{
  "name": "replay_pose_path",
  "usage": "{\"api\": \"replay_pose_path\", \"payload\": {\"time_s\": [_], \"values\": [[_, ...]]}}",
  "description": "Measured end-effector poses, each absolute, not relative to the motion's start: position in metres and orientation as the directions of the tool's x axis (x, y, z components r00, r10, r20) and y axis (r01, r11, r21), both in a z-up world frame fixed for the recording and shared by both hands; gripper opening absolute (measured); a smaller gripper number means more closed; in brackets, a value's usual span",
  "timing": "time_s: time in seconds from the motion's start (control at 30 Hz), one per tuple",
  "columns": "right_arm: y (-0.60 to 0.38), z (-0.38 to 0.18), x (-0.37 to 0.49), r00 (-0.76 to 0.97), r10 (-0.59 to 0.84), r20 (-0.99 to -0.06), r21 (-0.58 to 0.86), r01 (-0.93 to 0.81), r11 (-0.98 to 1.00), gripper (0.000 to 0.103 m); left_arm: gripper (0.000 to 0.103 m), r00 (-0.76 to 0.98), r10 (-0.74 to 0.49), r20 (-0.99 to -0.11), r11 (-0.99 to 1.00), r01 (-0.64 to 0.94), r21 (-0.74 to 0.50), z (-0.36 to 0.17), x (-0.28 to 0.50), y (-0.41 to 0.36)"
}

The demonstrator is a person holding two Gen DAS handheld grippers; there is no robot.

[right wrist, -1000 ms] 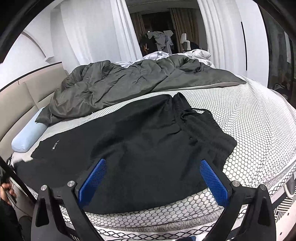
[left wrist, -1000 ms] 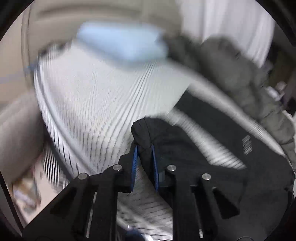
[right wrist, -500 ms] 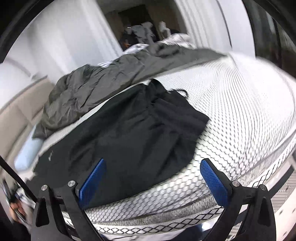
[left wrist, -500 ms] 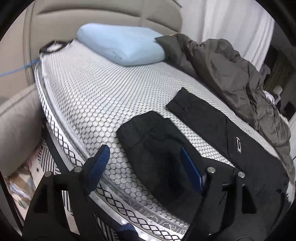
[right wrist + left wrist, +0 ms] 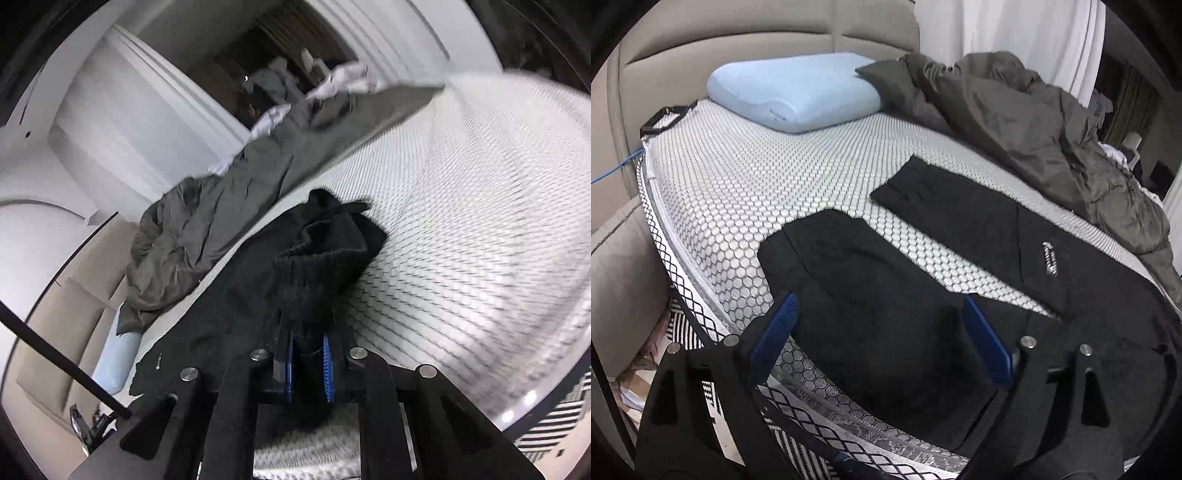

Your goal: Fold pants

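Note:
Black pants (image 5: 960,221) lie flat on the mattress (image 5: 738,184), their two legs splayed toward the pillow. My left gripper (image 5: 879,301) hovers over the near leg (image 5: 849,266) with its jaws opening; the blue pads (image 5: 775,325) stand wide and press on nothing. In the right wrist view, my right gripper (image 5: 308,339) is shut on the ribbed waistband (image 5: 317,273), which bunches up from between the blue pads. The rest of the pants (image 5: 229,295) trail off to the left of it.
A light blue pillow (image 5: 794,96) lies against the beige headboard (image 5: 738,33). A crumpled grey duvet (image 5: 1015,129) covers the far side of the bed, just behind the pants. The mattress edge runs close under my left gripper, with a patterned floor (image 5: 679,325) beyond.
The left gripper let go of the near leg's end, opened wide and drew back upward. The right gripper rolled, moved onto the waistband and shut on it.

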State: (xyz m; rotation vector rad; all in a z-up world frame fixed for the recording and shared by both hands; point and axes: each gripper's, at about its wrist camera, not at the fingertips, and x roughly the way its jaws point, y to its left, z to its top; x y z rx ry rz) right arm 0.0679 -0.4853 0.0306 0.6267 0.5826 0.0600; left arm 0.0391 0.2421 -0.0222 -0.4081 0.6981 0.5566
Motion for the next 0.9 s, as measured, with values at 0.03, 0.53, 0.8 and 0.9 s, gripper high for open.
{"api": "replay_pose_path", "payload": {"time_s": [0.03, 0.53, 0.8, 0.9], "values": [[-0.487, 0.027, 0.063, 0.831, 0.196, -0.521, 0.548, 0.15, 0.823, 0.012, 0.088, 0.623, 0.339, -0.705, 0.776, -0.609, -0.165, -0.026, 0.042, 0.244], [-0.417, 0.071, 0.085, 0.826, 0.045, -0.562, 0.196, 0.08, 0.977, 0.084, 0.092, 0.744, 0.143, -0.653, 0.914, -0.353, -0.202, 0.01, 0.081, 0.169], [-0.276, 0.047, 0.175, 0.716, 0.272, -0.643, 0.1, -0.274, 0.957, 0.053, 0.088, 0.613, 0.113, -0.782, 0.99, -0.139, 0.033, -0.048, 0.149, 0.094], [-0.256, 0.006, 0.215, 0.665, 0.195, -0.721, 0.016, -0.265, 0.964, 0.038, 0.081, 0.604, 0.067, -0.794, 0.985, -0.169, -0.045, -0.056, 0.144, 0.116]]}}
